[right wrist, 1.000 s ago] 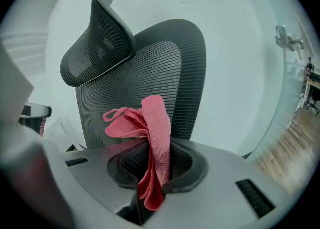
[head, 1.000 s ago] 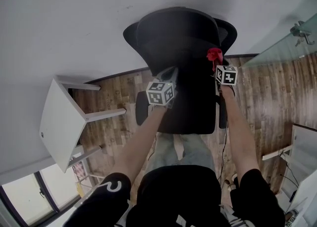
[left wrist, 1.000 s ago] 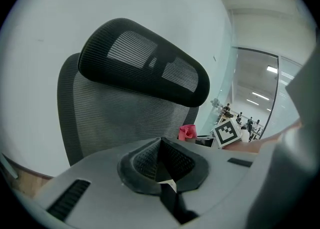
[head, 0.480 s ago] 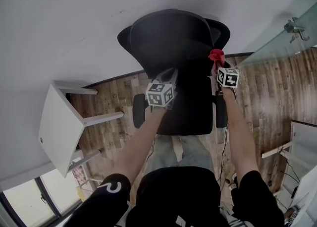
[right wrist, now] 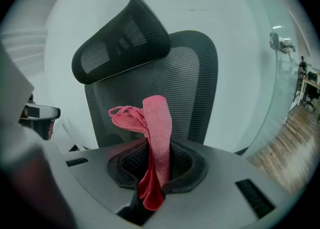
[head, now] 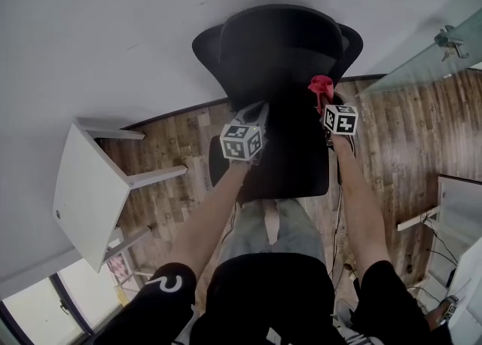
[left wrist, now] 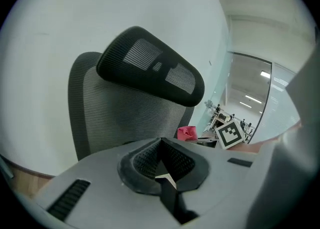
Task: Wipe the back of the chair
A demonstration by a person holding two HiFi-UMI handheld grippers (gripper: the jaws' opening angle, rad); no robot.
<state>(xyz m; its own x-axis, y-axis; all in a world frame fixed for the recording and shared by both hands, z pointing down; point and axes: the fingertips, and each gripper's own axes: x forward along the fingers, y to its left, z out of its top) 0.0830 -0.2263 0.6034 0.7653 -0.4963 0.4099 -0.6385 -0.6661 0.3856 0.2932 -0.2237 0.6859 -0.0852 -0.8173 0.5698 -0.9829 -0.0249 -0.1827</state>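
Forward, arms [head: 354, 193] outstretched, right tool [right wrist: 152, 168] gripping cloth [right wrist: 157, 123]

This is an office. A black mesh-backed office chair [head: 279, 57] with a padded headrest [left wrist: 150, 70] stands against a plain white wall [head: 113, 27] on a wood-plank floor [head: 173, 148]. To the right runs a glass partition [head: 422, 65] with a metal door fitting [head: 449, 38] on it. The left gripper view looks through that glass at rows of desks [left wrist: 220, 120] under strip ceiling lights [left wrist: 265, 75], and the right gripper view shows more desks [right wrist: 310, 85] at its right edge. A white table [head: 83, 185] stands at the left, near a window [head: 38, 306], and cables [head: 339, 223] trail over the floor beside the chair.
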